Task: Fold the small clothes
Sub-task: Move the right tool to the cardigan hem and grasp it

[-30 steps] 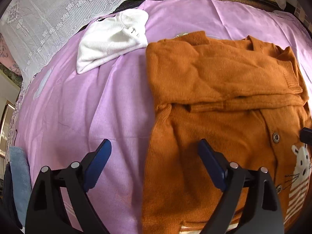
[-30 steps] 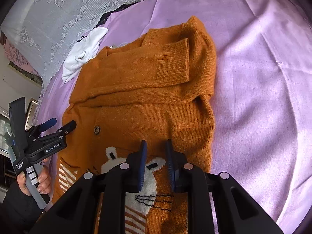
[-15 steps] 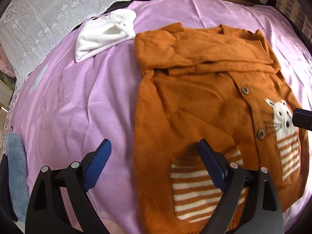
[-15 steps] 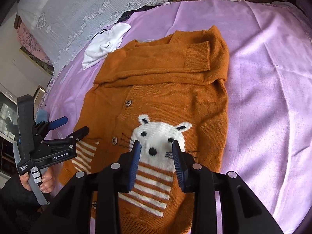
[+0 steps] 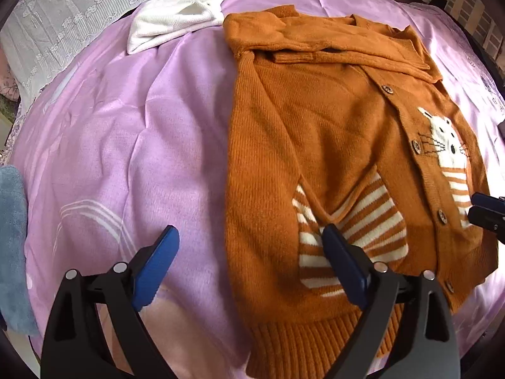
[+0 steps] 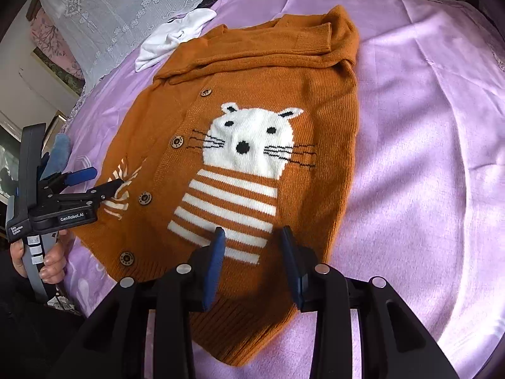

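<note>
Nearest to us in the left wrist view, our left gripper [image 5: 249, 252] has its blue fingers [image 5: 154, 265] spread wide: one hangs over the purple bedsheet [image 5: 142, 132], the other over the striped pocket [image 5: 353, 233] of the orange cardigan [image 5: 300, 145]. Nothing is between them. In the right wrist view, our right gripper [image 6: 252, 252] has its fingers parted by a moderate gap, also empty, above the cardigan's lower front just over the ribbed hem [image 6: 240, 325].

The cardigan lies flat on the bed, front up and buttoned, with both sleeves folded across the chest near the collar. The right view shows the white cat motif [image 6: 252, 139] with its striped body square on; the left view catches it only at the far right edge, squeezed by the lens. The left view alone shows the pocket in full, puckered into a crease; from the right we see just a sliver of its stripes beside our left gripper [image 6: 98, 183], whose lower fingertip reaches it, though we cannot tell whether it touches. That view also shows our hand [image 6: 47, 259] on the handle.

Farther off, a white garment [image 5: 176, 19] lies just beyond the cardigan's shoulder, and behind it a lace-covered pillow [image 5: 63, 25]. A blue towel [image 5: 12, 240] shows at the left view's edge.
</note>
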{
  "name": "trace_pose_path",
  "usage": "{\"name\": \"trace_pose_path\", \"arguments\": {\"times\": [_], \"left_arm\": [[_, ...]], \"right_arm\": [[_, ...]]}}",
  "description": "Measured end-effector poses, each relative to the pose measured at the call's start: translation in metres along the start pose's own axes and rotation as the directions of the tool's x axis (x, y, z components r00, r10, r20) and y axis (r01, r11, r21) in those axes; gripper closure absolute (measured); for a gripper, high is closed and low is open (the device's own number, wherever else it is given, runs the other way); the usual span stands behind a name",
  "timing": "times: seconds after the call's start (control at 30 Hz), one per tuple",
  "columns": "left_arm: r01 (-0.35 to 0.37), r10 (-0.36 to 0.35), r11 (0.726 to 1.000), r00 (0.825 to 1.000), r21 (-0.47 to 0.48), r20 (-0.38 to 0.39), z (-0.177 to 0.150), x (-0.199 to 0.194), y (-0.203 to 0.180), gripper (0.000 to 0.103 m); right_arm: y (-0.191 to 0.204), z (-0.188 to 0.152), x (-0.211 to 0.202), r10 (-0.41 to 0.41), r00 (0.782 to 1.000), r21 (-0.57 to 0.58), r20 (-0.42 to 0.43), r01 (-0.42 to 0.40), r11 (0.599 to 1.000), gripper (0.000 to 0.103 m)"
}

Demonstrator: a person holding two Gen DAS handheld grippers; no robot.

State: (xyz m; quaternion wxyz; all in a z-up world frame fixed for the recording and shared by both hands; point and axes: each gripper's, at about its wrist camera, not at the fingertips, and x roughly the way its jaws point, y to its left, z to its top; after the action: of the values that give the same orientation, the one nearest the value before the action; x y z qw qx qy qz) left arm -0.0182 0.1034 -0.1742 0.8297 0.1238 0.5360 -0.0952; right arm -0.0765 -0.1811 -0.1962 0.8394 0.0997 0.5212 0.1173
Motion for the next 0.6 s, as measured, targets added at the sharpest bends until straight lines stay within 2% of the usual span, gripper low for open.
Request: {"name": "trace_pose_path", "arguments": {"times": [0.17, 0.33, 0.47, 0.6], "left_arm": [[0.023, -0.022, 0.999, 0.999, 0.032, -0.025, -0.025, -0.014, -0.001, 0.014], [0.105, -0.107, 0.994, 0.992, -0.035, -0.061, -0.041, -0.012, 0.012, 0.015], [0.153, -0.159, 0.985, 0.985, -0.079, -0.072, -0.042, -0.012, 0.020, 0.021], [0.185, -0.194, 0.977, 0.978, -0.105, -0.079, -0.039, -0.011, 0.024, 0.023]], "right_arm": [[0.004, -0.021, -0.027, -0.011, 1.000, -0.015, 0.021, 0.012, 1.000, 0.066], [-0.009, -0.038, -0.042, 0.010, 1.000, 0.049, -0.001, -0.010, 0.999, 0.061], [-0.019, -0.049, -0.041, 0.046, 0.999, 0.127, -0.028, -0.042, 0.991, 0.060], [-0.021, -0.053, -0.039, 0.122, 0.992, 0.172, -0.031, -0.115, 0.978, 0.060]]}}
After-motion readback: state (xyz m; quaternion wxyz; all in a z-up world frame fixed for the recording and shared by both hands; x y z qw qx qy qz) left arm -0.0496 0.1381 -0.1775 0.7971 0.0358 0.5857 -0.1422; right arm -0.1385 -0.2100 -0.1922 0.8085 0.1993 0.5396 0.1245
